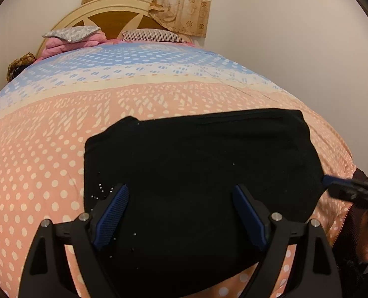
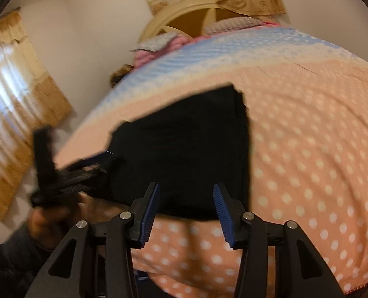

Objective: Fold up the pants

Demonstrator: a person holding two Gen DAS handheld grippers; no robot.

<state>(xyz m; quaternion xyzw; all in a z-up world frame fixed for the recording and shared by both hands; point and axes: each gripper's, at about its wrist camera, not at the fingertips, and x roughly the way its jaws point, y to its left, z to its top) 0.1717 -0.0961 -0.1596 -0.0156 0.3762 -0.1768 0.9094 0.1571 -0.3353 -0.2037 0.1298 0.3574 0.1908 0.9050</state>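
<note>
With both the left gripper (image 1: 181,190) and right gripper (image 2: 186,190) gaping empty over the folded pants (image 1: 198,173), we'd smooth gently — never snag.

Black left gripper (image 1: 181,192), blue ribbed pads, silver screws; dark sleeve (image 2: 7,260).

I see soft daylight through curtains (image 2: 7,79); left view sharp, right view motion-blurred; fisheye bending, dark vignetted corners.
</note>
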